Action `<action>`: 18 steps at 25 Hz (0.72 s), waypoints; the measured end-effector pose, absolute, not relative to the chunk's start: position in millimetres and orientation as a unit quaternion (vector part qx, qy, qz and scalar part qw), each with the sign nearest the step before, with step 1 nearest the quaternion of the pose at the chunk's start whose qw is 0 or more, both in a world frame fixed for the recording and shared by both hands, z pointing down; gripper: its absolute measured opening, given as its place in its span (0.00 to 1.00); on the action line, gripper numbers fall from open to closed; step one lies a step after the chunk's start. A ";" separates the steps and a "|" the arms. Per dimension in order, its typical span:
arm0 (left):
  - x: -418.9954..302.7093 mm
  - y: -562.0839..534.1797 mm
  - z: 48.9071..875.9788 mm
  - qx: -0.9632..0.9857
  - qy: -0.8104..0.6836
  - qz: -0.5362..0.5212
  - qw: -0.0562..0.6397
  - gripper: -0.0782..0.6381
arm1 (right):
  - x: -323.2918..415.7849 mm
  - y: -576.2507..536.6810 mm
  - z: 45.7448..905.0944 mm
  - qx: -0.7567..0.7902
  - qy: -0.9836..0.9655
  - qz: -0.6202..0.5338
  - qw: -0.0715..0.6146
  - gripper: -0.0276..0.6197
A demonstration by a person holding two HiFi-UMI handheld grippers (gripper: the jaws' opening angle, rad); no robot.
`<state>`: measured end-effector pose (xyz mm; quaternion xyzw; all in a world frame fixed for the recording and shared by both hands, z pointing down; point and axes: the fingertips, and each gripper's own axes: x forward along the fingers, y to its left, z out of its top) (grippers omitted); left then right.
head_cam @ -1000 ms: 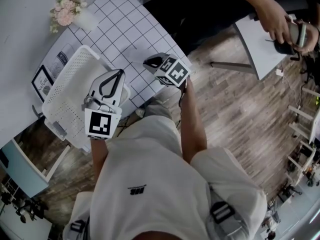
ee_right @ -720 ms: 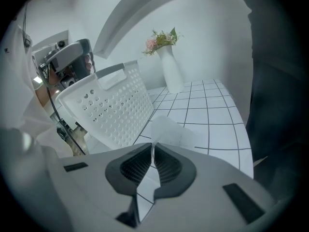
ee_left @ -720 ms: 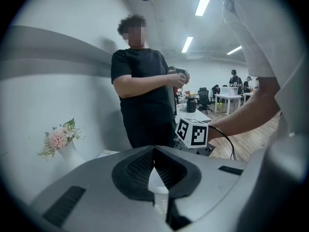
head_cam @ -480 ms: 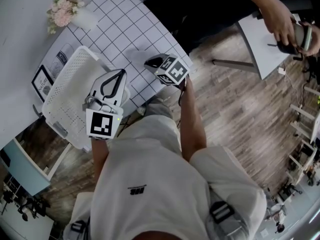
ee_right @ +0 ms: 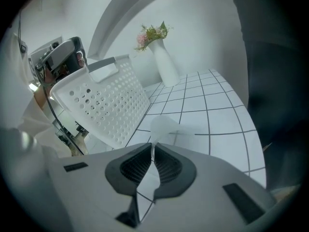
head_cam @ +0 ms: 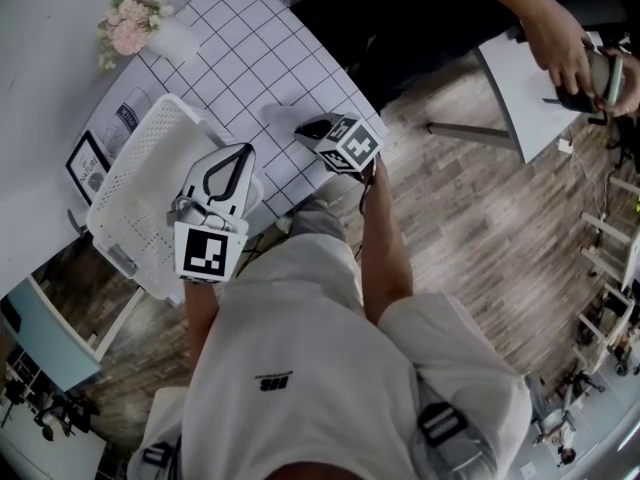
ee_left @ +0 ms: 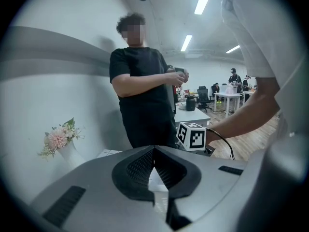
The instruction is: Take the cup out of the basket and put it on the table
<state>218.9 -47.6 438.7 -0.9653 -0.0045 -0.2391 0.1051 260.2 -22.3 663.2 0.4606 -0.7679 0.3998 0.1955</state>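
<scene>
Gridded tabletop (head_cam: pixel 250 38): right tongs (ee_right: pixel 152 146) pinch translucent cup (ee_right: pixel 166 124), left tongs (ee_left: pixel 154 151) closed by perforated basket (ee_right: pixel 111 105).

Head view looks down — right gripper view shares its basket (head_cam: pixel 135 173).
</scene>
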 end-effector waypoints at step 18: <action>215.3 -39.0 435.0 -0.965 -0.016 -0.233 0.116 0.12 | 264.9 -5.6 669.3 0.478 -0.749 0.422 0.181 0.21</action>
